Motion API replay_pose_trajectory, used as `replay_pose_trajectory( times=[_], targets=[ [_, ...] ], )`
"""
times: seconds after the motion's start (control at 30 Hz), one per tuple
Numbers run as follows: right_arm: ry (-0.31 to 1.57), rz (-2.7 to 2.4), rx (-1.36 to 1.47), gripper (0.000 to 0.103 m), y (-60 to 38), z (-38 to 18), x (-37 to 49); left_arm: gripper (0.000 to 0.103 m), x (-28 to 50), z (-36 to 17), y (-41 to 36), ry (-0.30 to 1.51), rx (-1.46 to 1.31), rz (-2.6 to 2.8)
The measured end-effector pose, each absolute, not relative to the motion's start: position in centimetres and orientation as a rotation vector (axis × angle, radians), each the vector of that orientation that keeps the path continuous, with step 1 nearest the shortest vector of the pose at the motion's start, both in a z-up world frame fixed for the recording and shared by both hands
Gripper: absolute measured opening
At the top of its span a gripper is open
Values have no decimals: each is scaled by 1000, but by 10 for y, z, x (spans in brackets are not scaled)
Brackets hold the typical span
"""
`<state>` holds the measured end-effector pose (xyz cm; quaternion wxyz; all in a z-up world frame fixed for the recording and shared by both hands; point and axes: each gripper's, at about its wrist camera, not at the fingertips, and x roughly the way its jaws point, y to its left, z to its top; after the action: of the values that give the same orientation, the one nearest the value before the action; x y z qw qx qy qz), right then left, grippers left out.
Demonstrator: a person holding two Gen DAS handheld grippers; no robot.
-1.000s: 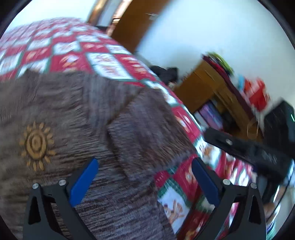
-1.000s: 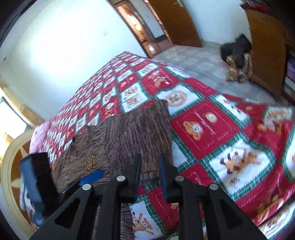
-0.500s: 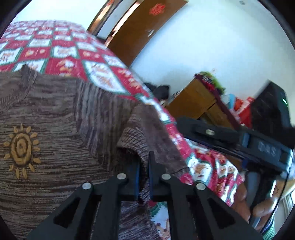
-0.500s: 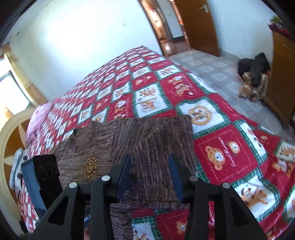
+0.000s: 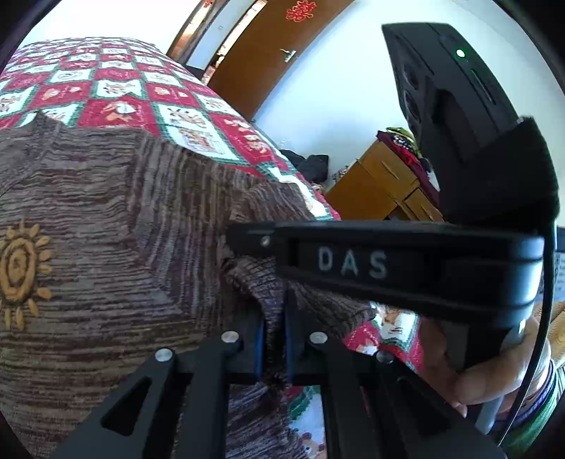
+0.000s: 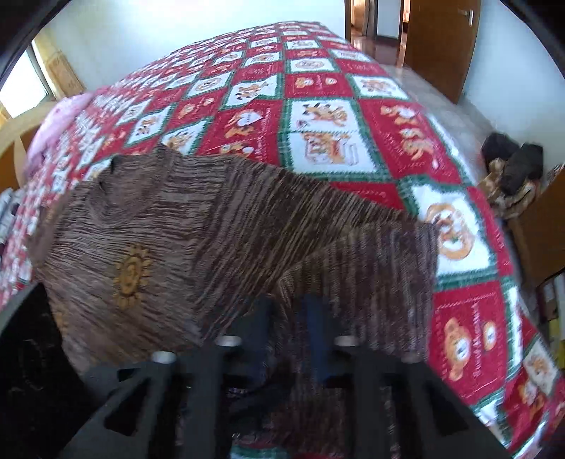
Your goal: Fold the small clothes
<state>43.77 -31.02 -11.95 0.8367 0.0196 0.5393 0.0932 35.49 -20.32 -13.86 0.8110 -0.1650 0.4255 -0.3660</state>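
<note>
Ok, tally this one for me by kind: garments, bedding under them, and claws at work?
Garments: 1, the brown sweater
Bedding: 1, the red patchwork quilt
Claws: 2, the left claw and the right claw, each pinching sweater fabric
Total: 4

**Readable marks: one word and one door sign**

In the left wrist view, raised letters "DAS" are showing on the black body of the right gripper, lying at about 3 o'clock. A red paper emblem, likely a double-happiness character, is hanging on the brown door at 12 o'clock. In the right wrist view, lettering is running along the red bear squares of the quilt at 4 o'clock, but it is blurring too much to read.
</note>
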Motion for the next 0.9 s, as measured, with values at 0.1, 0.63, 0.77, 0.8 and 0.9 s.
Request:
replay_pose_trajectory(
  times=[0.1,0.63,0.77,0.8,0.9],
  targets=[
    [1096,182,119,5,-319,-108,431,8,358,-130,-199,893,-368,-807],
    [851,475,566,5,-224,-55,447,8,367,-70,-55,735,-415,-587],
    [885,503,544,5,-176,-75,456,8,366,-85,-25,749,-408,-505],
    [895,502,534,5,-165,-82,457,8,368,-91,-19,762,-409,-489],
    [932,507,479,5,-136,-105,464,8,374,-110,-3,815,-401,-426]
  ],
)
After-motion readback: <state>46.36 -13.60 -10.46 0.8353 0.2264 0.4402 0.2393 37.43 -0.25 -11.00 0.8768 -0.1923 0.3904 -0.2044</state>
